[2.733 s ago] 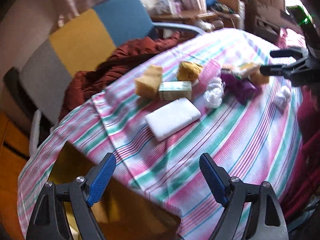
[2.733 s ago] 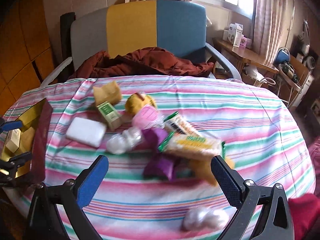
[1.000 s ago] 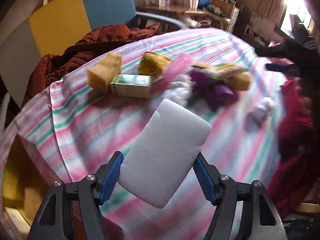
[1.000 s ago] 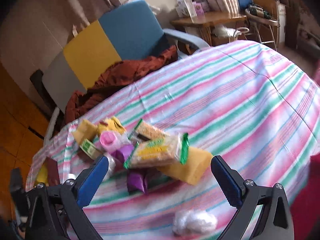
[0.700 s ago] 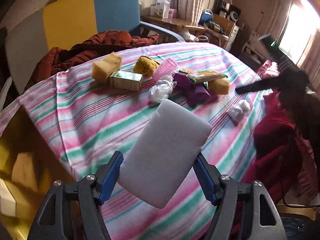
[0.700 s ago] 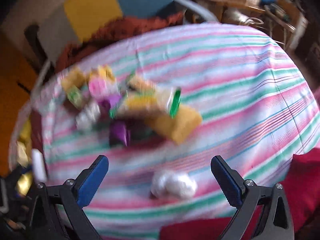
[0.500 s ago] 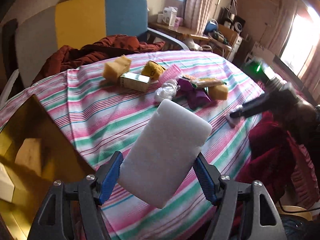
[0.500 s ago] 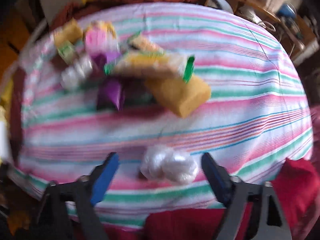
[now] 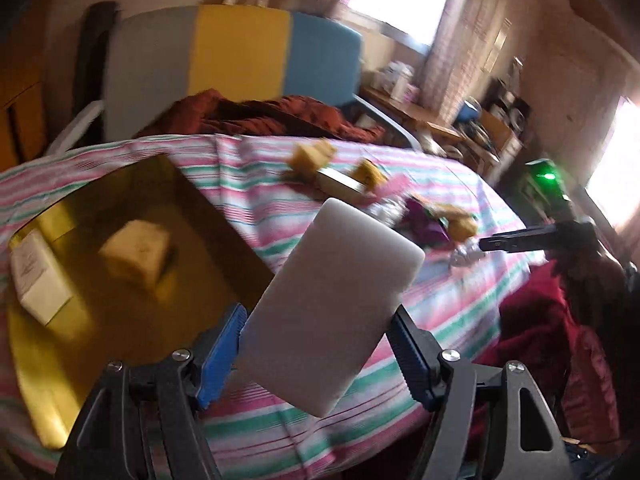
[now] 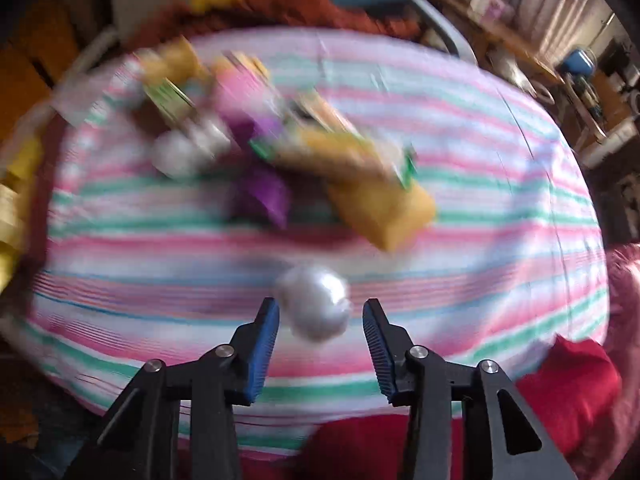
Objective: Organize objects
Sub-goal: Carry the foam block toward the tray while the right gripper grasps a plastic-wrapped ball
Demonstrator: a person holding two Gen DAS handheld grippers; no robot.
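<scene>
The left gripper [image 9: 316, 344] squeezes a white block [image 9: 332, 308]; the right gripper [image 10: 320, 336] is apart around a white ball [image 10: 314, 304]. Two things sit in the gold box [image 9: 120, 200]. Lots more wait on the table [image 10: 500, 184].

We couldn't read a single word anywhere. The white box [image 9: 38, 280] in the gold tray [image 9: 48, 380] had some printed lines on it, and the green carton [image 10: 170, 98] had markings too, but both were way too blurry.

Right hand-held gripper [image 10: 320, 326] straddles a white wrapped bundle [image 10: 314, 304], jaws apart.
</scene>
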